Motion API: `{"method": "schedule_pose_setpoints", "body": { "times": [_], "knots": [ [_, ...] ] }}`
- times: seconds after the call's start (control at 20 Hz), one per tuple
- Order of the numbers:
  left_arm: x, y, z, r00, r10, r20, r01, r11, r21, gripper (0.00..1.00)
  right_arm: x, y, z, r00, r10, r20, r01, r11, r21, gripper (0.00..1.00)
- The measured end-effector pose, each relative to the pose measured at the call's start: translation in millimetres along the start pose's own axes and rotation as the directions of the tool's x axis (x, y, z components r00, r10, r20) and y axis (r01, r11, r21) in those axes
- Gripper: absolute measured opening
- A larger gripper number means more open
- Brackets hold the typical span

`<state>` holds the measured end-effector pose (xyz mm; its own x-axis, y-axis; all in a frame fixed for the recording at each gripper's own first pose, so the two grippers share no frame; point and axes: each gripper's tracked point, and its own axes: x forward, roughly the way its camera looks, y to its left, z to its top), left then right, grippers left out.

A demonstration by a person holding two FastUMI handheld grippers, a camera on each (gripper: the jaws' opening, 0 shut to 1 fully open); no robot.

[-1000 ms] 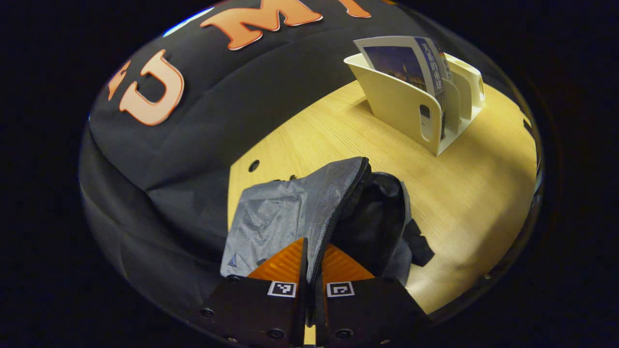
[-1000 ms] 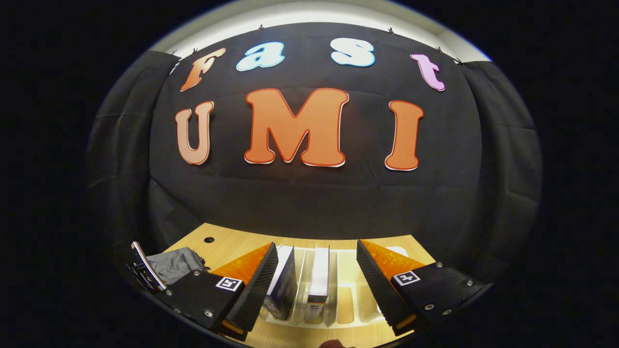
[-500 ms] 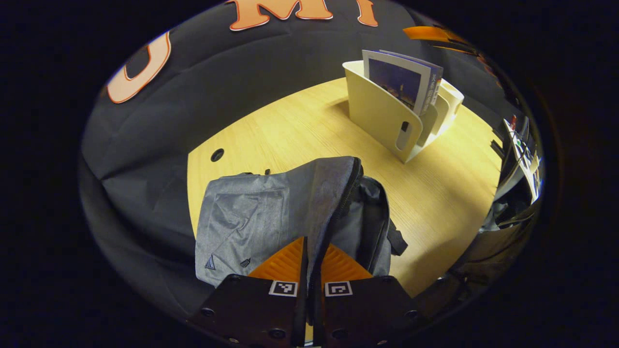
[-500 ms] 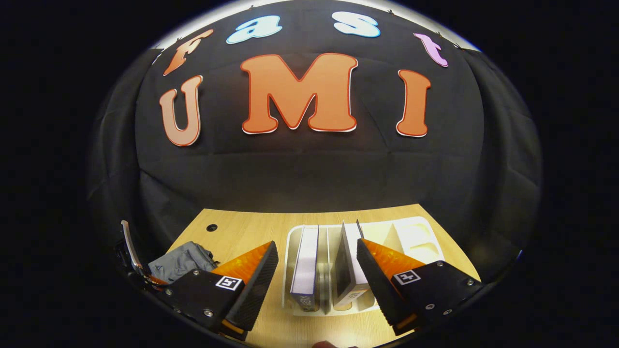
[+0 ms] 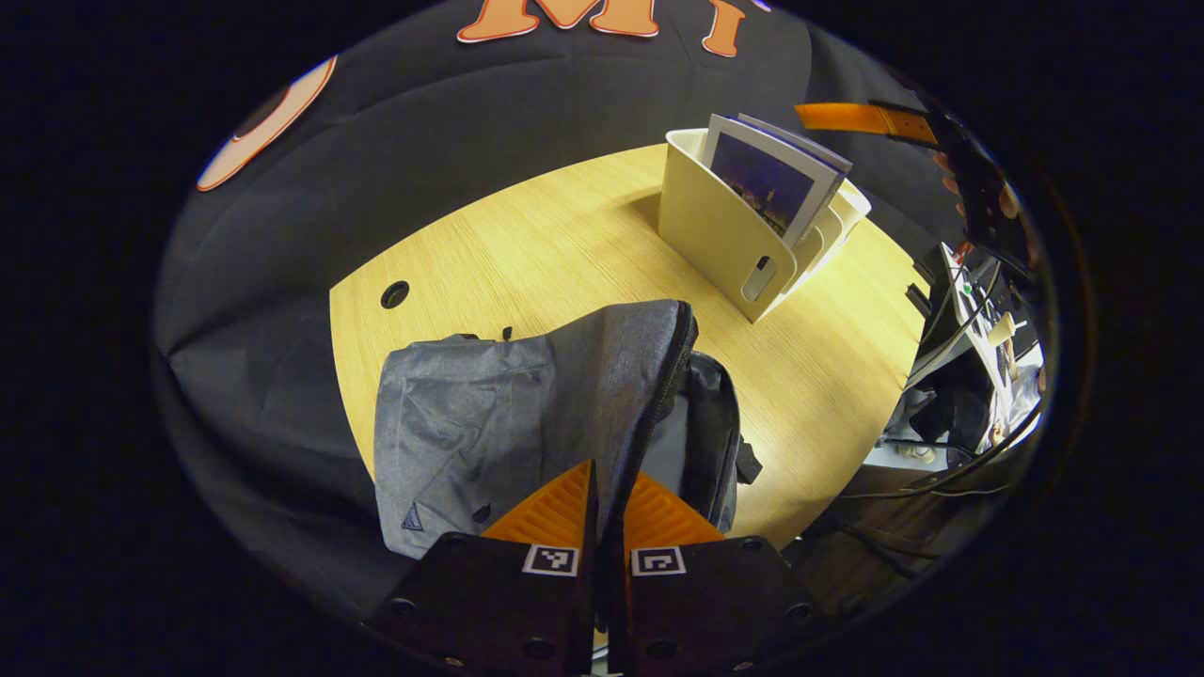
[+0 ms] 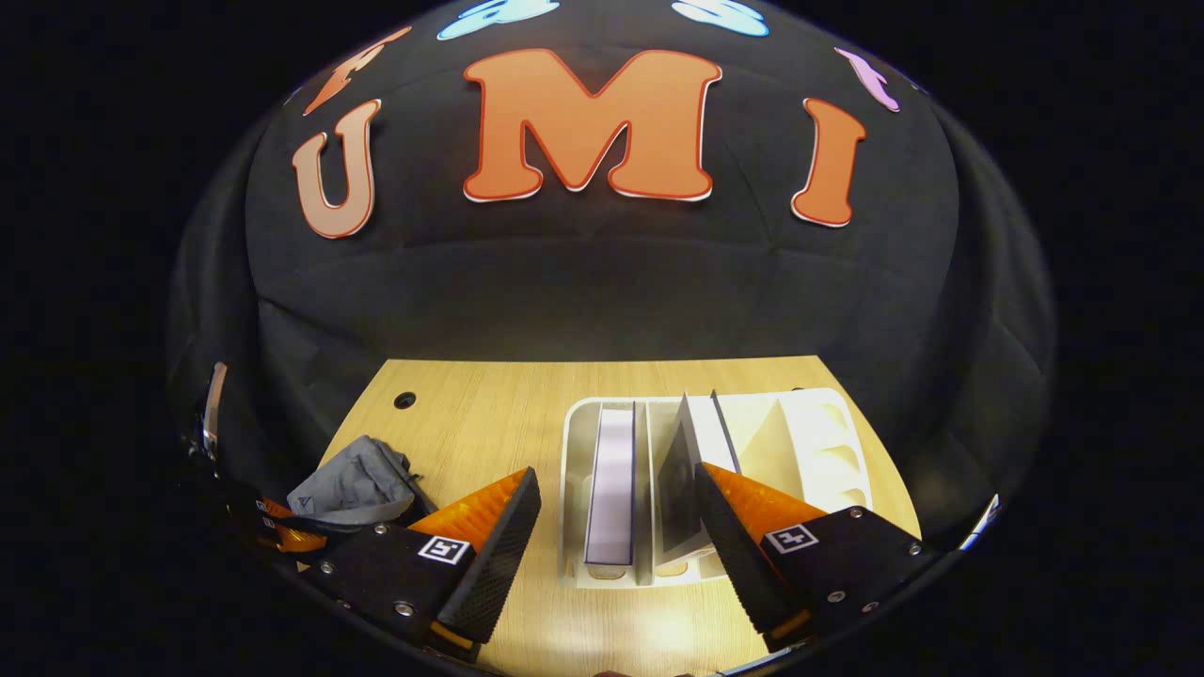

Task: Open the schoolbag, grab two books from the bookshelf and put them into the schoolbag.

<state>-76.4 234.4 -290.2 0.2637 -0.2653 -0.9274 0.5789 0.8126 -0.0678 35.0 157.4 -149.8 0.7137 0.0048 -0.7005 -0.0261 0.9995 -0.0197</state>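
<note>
While the left gripper (image 5: pixel 602 494) pinches the schoolbag (image 5: pixel 527 414) flap, the right gripper (image 6: pixel 616 522) hangs wide open above the bookshelf (image 6: pixel 818 442).

Dim booth lighting; overhead light brightens the surface (image 5: pixel 583 235), casting soft shadows. Strong fisheye distortion bends edges. Focus is sharp.

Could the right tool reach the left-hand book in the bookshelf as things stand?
Probably yes: the right tool is open above the bookshelf, and the left-hand book stands upright between its fingers' line with nothing over it.
</note>
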Motion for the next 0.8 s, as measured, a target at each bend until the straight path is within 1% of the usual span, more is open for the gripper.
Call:
{"method": "schedule_pose_setpoints", "body": {
  "times": [0.1, 0.15, 0.2, 0.35, 0.4, 0.55, 0.65, 0.7, 0.75, 0.8],
  "knots": [
    [-6.9, 2.9, 3.9, 0.999, -0.036, -0.019, 0.035, 0.999, -0.011, 0.06, 7.7, 5.6, -5.7, 0.997, 0.03, -0.075, -0.03, 1.0, 0.007, 0.98],
    [-9.4, 6.9, 4.4, 0.997, -0.059, -0.04, 0.059, 0.998, -0.018, 0.06, 14.2, 7.5, -11.3, 0.99, 0.04, -0.136, -0.039, 0.999, 0.009, 0.98],
    [-9.8, 9.6, 3.3, 0.995, -0.075, -0.062, 0.074, 0.997, -0.01, 0.07, 19.0, 5.4, -18.6, 0.98, 0.027, -0.196, -0.028, 1.0, 0.0, 0.98],
    [-10.8, 17.4, 7.6, 0.99, -0.101, -0.1, 0.098, 0.995, -0.037, 0.06, 34.8, 8.8, -28.2, 0.956, 0.035, -0.29, -0.04, 0.999, -0.009, 0.98],
    [-11.7, 19.3, 9.9, 0.989, -0.104, -0.108, 0.1, 0.994, -0.041, 0.06, 40.3, 8.4, -28.7, 0.948, 0.037, -0.317, -0.043, 0.999, -0.01, 0.98],
    [-13.6, 34.4, 15.0, 0.989, -0.075, -0.127, 0.072, 0.997, -0.03, 0.06, 55.9, -1.1, -29.6, 0.932, -0.014, -0.362, -0.012, 0.997, -0.071, 0.96],
    [-16.8, 38.1, 19.9, 0.988, -0.076, -0.133, 0.071, 0.997, -0.044, 0.06, 64.0, 2.5, -32.6, 0.918, 0.001, -0.396, -0.023, 0.998, -0.05, 0.95],
    [-17.7, 38.1, 22.4, 0.988, -0.074, -0.135, 0.068, 0.997, -0.045, 0.06, 68.3, 5.2, -33.8, 0.907, 0.018, -0.422, -0.034, 0.999, -0.031, 0.89],
    [-16.3, 38.2, 22.8, 0.988, -0.069, -0.139, 0.063, 0.997, -0.046, 0.06, 73.7, 6.4, -37.2, 0.895, 0.024, -0.446, -0.036, 0.999, -0.019, 0.86],
    [-15.3, 36.6, 23.1, 0.988, -0.068, -0.142, 0.061, 0.997, -0.052, 0.06, 78.7, 7.9, -41.8, 0.88, 0.031, -0.474, -0.042, 0.999, -0.014, 0.69]
  ]
}}
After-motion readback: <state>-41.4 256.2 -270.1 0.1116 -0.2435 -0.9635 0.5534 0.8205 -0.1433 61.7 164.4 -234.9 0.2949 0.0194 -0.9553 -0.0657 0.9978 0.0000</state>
